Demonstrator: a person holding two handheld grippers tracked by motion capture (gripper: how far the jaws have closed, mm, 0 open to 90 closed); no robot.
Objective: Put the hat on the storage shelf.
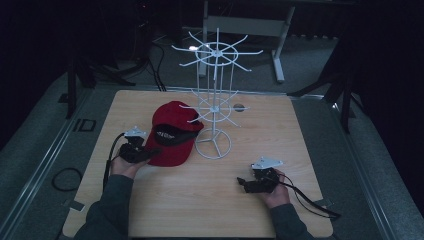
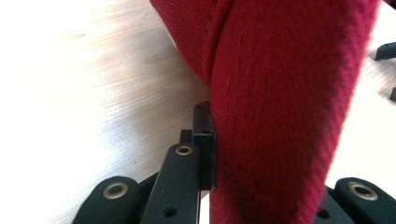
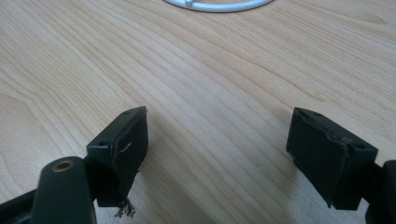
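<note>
Red cap point(image 1: 170, 137) lying left of centre on the table point(image 1: 165, 210), crown brushing the lower arms of the white wire rack point(image 1: 215, 95) standing at its three o'clock. Being pinched at its seven o'clock edge by the left gripper point(image 1: 152, 152), jaws clamped tight on the red fabric point(image 2: 280, 116). Down at five o'clock, well apart from the cap, right gripper point(image 1: 241, 181) resting low over bare wood, jaws spread wide, gripping nothing, pointing toward the rack's ring base point(image 3: 217, 4).
</note>
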